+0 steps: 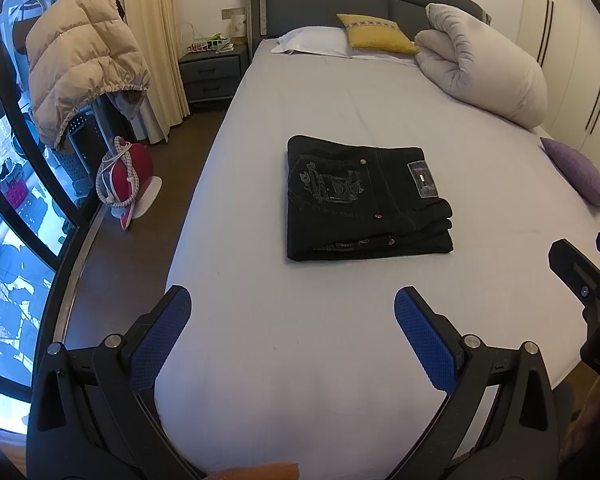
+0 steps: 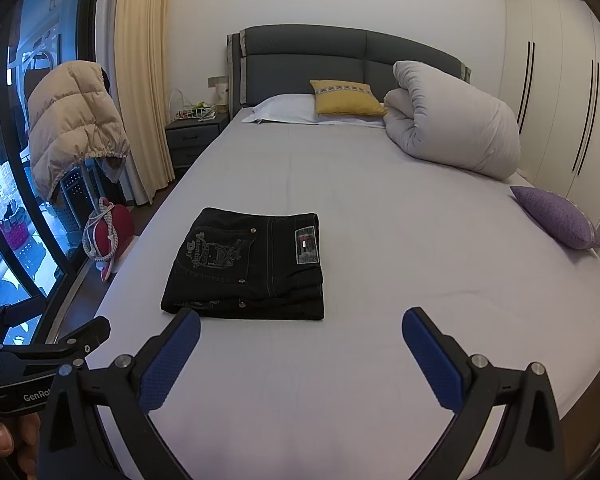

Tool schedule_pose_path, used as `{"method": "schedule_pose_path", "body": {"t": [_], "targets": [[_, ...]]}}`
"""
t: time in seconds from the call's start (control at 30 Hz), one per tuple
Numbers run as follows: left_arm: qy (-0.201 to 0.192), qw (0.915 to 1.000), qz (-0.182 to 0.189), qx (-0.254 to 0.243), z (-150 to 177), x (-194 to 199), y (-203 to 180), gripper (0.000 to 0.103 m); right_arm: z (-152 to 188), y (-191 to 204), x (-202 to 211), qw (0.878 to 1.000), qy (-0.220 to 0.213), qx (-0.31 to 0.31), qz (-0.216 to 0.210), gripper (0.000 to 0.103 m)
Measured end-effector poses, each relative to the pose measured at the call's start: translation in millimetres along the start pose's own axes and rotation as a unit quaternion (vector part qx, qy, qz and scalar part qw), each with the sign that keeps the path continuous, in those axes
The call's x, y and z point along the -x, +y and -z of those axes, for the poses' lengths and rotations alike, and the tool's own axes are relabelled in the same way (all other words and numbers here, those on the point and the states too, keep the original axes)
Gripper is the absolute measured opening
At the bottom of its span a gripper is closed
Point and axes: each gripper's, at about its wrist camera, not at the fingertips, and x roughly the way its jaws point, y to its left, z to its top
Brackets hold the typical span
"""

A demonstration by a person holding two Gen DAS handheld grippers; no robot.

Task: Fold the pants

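A pair of black pants (image 1: 364, 200) (image 2: 252, 268) lies folded into a compact rectangle on the light grey bed sheet (image 1: 340, 360) (image 2: 380, 280), a back pocket with embroidery and a patch facing up. My left gripper (image 1: 292, 304) hovers open near the foot of the bed, short of the pants, with nothing between its blue pads. My right gripper (image 2: 300, 328) is also open and holds nothing; its left fingertip (image 2: 188, 324) sits just before the pants' near edge. Each gripper shows at the edge of the other's view.
A rolled white duvet (image 1: 488, 64), a yellow cushion (image 1: 376, 32) and a white pillow (image 1: 312, 40) lie at the headboard. A purple cushion (image 1: 576, 172) rests at the bed's right edge. Left of the bed stand a nightstand (image 1: 212, 72), a beige jacket (image 1: 80, 64) and a red iron (image 1: 128, 176).
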Motion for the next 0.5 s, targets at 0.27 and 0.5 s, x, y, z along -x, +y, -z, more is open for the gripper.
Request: {"method": "schedule_pose_path", "body": {"t": [0.27,0.5], "targets": [[0.001,1.0,0.0,-0.001,0.3,-0.5,-0.4,0.103,3.7,-1.7,-0.6,1.0,0.003,0.001,-0.001,0.103],[0.002,1.0,0.0,0.0,0.7,-1.1,-0.3,0.103,3.5,-1.5,-0.5,1.0,0.004,0.001,-0.001,0.103]]}}
